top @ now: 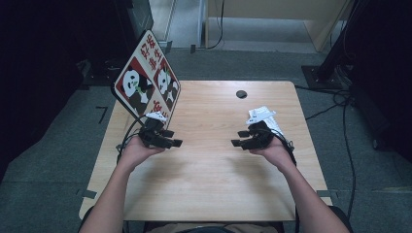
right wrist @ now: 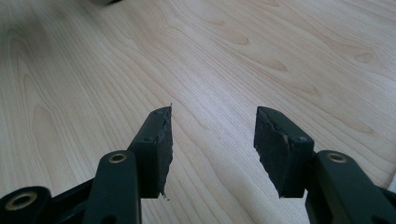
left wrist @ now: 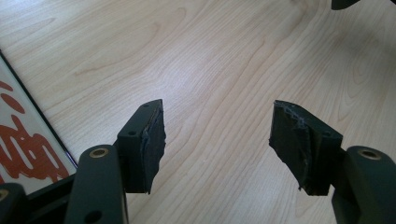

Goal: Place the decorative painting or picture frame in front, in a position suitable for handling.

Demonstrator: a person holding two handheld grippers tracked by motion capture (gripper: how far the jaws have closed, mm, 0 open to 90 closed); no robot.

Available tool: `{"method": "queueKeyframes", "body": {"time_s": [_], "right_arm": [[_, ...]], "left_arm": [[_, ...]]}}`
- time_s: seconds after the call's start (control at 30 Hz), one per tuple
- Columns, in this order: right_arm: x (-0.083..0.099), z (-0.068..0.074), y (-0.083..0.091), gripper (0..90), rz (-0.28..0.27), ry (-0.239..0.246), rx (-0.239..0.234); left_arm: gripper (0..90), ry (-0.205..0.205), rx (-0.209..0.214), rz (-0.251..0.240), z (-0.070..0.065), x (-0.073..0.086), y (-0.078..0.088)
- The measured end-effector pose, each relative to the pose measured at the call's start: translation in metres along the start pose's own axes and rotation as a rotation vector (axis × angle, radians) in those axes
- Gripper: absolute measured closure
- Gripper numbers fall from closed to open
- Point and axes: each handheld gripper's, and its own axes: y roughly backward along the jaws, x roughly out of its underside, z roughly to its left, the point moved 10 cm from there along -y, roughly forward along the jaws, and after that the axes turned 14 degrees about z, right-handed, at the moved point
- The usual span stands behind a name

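Pale wood grain runs under both my tools: the table (top: 209, 160) is a smooth laminate with rounded corners, bare across its middle. I hold the left gripper (top: 176, 138) at about 9 o'clock from the table's centre and the right gripper (top: 236, 138) at about 3 o'clock, tips turned inward toward each other, which I judge to be a ready pose. In the left gripper view the jaws stand wide with nothing between them; its pads (left wrist: 152, 144) are black, matte, ragged at the edges. In the right gripper view the jaws are also spread and empty, the pads (right wrist: 164, 149) equally chewed.

The sign (top: 145, 82), nearest my left tool and likely the thing to handle, stands tilted at the table's 10 o'clock edge: a flat, stiff, glossy board with rounded corners, red and white, printed with pandas and red characters. Behind my right hand lies crumpled white paper (top: 262, 116). Farther off, at 1 o'clock, sits a small dark round disc (top: 241, 93).
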Motion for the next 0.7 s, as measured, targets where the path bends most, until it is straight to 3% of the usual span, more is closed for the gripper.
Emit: {"method": "queueKeyframes", "body": {"time_s": [0.7], "right_arm": [[-0.005,0.0,-0.001,45.9,0.006,0.013,-0.005]], "left_arm": [[35.9,0.034,-0.019,-0.012,0.003,0.013,0.014]]}}
